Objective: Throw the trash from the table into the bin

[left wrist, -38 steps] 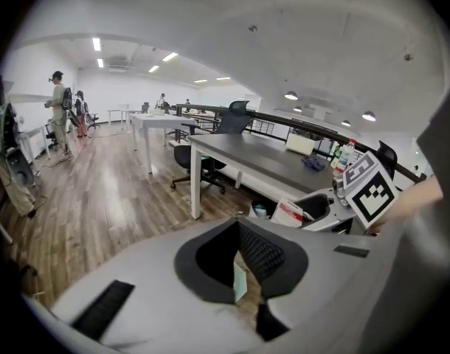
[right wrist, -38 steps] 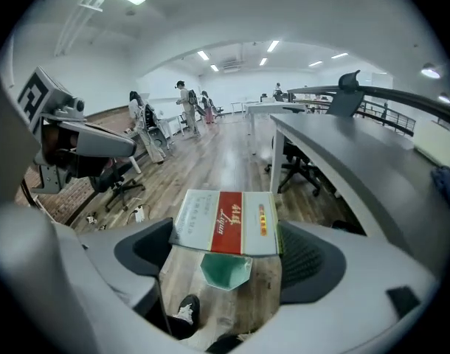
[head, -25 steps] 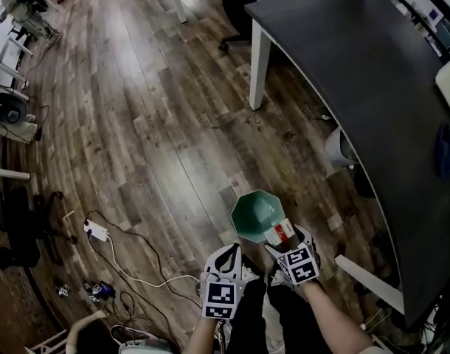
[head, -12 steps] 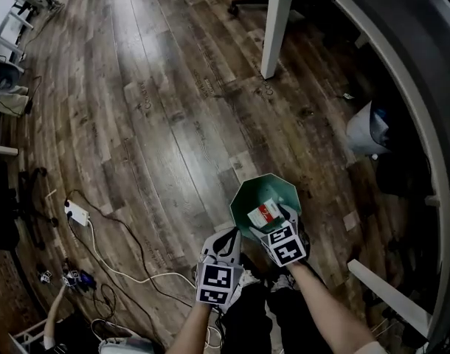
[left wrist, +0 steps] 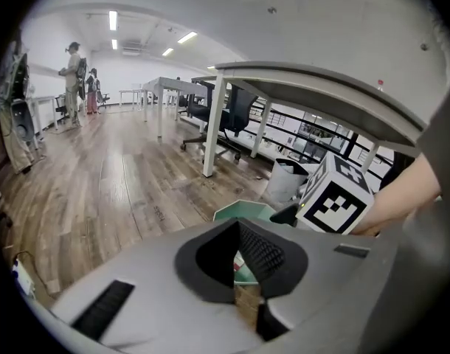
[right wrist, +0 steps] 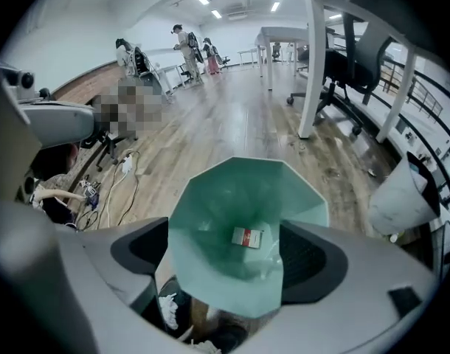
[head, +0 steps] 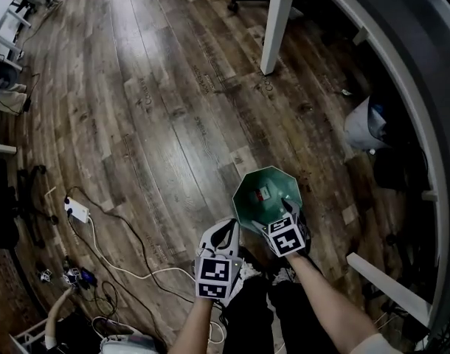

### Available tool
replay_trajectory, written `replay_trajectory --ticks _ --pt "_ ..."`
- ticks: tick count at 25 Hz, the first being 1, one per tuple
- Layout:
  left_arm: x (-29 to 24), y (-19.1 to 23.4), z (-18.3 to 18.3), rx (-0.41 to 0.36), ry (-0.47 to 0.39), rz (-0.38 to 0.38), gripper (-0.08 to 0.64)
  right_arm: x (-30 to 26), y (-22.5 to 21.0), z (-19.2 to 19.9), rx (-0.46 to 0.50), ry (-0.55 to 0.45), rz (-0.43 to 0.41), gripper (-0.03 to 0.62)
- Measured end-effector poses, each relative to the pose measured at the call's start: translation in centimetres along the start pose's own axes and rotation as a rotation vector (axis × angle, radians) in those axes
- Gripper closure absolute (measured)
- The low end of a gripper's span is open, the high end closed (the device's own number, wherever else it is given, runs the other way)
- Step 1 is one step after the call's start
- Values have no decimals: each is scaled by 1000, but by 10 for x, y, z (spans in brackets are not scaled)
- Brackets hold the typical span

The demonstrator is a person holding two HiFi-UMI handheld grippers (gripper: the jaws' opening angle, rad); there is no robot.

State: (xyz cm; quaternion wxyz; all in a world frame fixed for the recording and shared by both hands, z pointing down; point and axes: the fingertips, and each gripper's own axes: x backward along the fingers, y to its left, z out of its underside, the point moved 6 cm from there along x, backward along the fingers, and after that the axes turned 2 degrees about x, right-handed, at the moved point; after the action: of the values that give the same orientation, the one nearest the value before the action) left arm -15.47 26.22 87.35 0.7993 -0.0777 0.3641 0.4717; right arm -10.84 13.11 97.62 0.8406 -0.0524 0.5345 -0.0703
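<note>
A green bin (head: 248, 196) stands on the wood floor just in front of me. At its bottom lies a small red-and-white carton (head: 262, 193), seen clearly in the right gripper view as the carton (right wrist: 247, 237) resting inside the bin (right wrist: 210, 220). My right gripper (head: 282, 217) hangs over the bin's near rim. Its jaws have just been opening and stand wide with nothing held between them. My left gripper (head: 226, 231) hovers beside the bin's left side, jaws together and empty, the bin's rim (left wrist: 243, 212) showing just beyond them.
A white table leg (head: 277, 24) and the dark curved tabletop (head: 424, 72) lie ahead and to the right. A white waste bin (head: 361, 124) sits under the table. A power strip (head: 76, 211) with cables lies on the floor at the left. Distant people (left wrist: 74, 80) stand across the room.
The carton was between the right gripper's jaws above the bin; now it lies at the bin's bottom. Both grippers have sunk closer to the bin.
</note>
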Motion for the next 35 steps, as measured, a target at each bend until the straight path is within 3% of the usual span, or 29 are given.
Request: replay_trajectory --ticks 3,12,19,30,35 --pt "25 -14 -24 -3 3 3 537 44 6 -5 -23 -32 10 150" --pt "89 -58 -91 82 -24 18 537 201 20 -37 -160 -161 36 565" --pt "149 -74 -133 89 -28 29 537 278 39 -56 -178 -173 64 591" --pt "181 -83 -164 126 -20 6 537 325 60 -73 -224 -223 61 591" --pt "181 -99 -190 82 -36 73 537 353 45 -78 -277 -298 83 591"
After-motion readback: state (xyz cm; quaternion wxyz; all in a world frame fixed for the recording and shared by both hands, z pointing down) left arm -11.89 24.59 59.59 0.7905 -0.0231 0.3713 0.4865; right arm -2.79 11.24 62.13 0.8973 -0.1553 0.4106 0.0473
